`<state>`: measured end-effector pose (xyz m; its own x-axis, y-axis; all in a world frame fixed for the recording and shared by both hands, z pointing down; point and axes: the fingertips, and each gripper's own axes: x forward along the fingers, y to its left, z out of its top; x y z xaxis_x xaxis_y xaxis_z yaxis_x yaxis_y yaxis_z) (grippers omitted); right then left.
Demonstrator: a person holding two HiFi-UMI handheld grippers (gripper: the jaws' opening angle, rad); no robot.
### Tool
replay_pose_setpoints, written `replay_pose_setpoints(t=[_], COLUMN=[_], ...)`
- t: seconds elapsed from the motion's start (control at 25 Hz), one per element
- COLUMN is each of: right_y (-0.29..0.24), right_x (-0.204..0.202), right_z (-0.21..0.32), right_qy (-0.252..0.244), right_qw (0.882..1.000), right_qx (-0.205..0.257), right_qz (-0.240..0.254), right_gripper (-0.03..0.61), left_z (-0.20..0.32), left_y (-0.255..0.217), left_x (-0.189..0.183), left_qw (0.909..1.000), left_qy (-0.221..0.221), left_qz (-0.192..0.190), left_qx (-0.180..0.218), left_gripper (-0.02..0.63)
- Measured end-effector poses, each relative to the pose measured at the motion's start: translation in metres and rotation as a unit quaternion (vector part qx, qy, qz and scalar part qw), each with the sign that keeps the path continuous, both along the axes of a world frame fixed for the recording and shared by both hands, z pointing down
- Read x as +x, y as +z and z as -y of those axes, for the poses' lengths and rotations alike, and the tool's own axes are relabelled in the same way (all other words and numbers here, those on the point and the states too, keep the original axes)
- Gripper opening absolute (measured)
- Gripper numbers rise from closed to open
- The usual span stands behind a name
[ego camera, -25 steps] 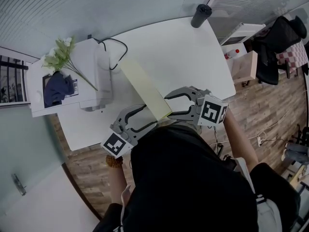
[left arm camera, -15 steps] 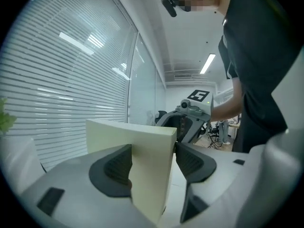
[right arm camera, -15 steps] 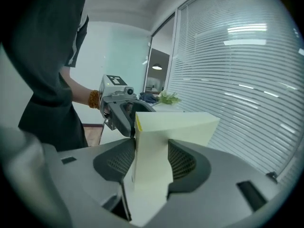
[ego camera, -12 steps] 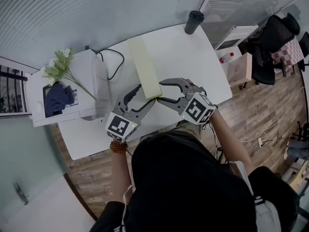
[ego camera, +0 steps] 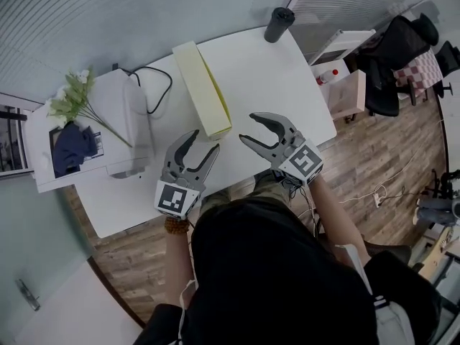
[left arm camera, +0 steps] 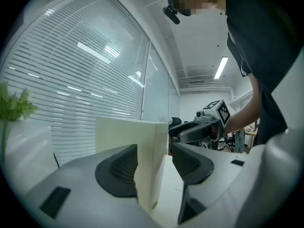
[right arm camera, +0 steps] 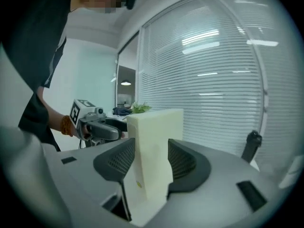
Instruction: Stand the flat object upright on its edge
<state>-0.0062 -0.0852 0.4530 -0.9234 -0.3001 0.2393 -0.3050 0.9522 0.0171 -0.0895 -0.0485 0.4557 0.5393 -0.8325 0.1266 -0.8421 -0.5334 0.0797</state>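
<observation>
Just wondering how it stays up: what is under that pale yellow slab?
Only the white table: the pale yellow slab stands on its long edge there, with no prop visible. The strip of tabletop beneath that edge is covered.

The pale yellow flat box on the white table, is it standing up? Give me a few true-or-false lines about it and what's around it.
1. The pale yellow flat box stands upright on its edge on the white table. True.
2. The right gripper is clamped on the box. False: its jaws are open, short of the box.
3. A dark cylinder stands at the table's far edge. True.
4. The green-and-white flowers lie on the box. False: they lie on the white machine left of the box.
</observation>
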Motion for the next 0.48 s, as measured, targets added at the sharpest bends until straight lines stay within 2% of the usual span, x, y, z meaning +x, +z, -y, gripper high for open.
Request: replay_pose_setpoints(t=[0.16,0.24,0.36,0.48], right_y=[0.018,0.015,-0.002,-0.025], right_x=[0.066,0.091,0.113,0.12], right_z=[-0.009,-0.014,-0.015,-0.018], right_qy=[0.087,0.118,0.15,0.159], right_qw=[0.992,0.988,0.986,0.987], right_qx=[-0.087,-0.099,-0.067,-0.023], right_qz=[0.015,0.021,0.025,0.03], right_gripper=[0.197,0.103,0.061,0.049], left_z=[-0.036,-0.048,-0.052,-0.04], left_y=[0.036,0.048,0.046,0.023], left_x=[0.0,0.001,0.0,-0.001], left_qw=[0.9987,0.9976,0.9976,0.9978], left_qy=[-0.006,-0.006,-0.022,-0.055], left_qz=[-0.024,-0.028,-0.006,0.02], left_qx=[-0.045,-0.064,-0.065,-0.029], left_gripper=[0.151,0.092,0.039,0.024])
